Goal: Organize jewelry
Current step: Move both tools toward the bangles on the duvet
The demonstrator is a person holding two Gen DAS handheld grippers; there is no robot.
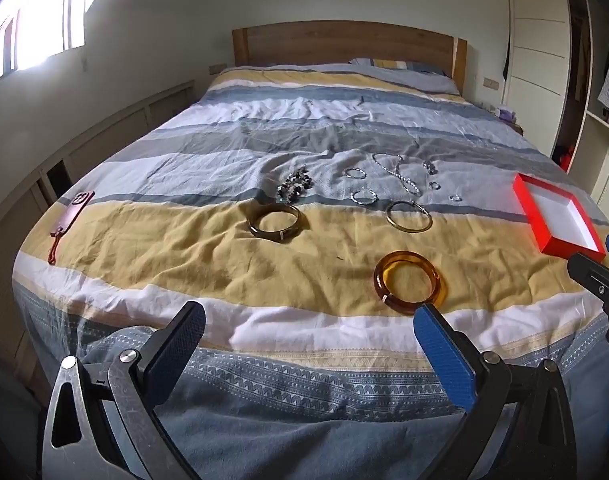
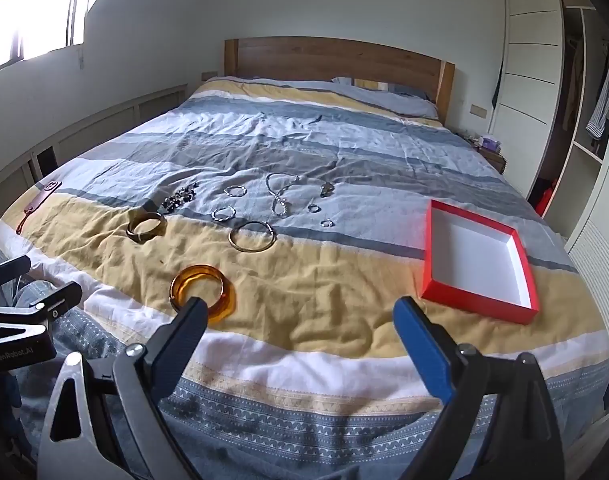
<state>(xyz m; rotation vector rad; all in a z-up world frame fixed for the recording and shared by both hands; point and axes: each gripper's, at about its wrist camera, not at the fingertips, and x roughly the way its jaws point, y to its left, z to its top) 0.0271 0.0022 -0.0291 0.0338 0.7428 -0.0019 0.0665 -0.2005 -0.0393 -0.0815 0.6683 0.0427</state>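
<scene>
Hovering at the foot of the bed (image 1: 184,248), I keep my left claw (image 1: 308,334) and right claw (image 2: 300,322) spread and empty; bangles and rings lie scattered, amber bangle (image 2: 202,292) nearest, red box (image 2: 480,264) open alongside for collecting.

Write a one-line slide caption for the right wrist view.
Open right gripper hovers over a striped bed where bangles, including an amber bangle, lie beside an empty red box.

bed (image 1: 184,248): striped duvet | headboard (image 1: 344,42): wooden | phone case (image 1: 70,216): left edge | wardrobe (image 2: 532,80): right
</scene>
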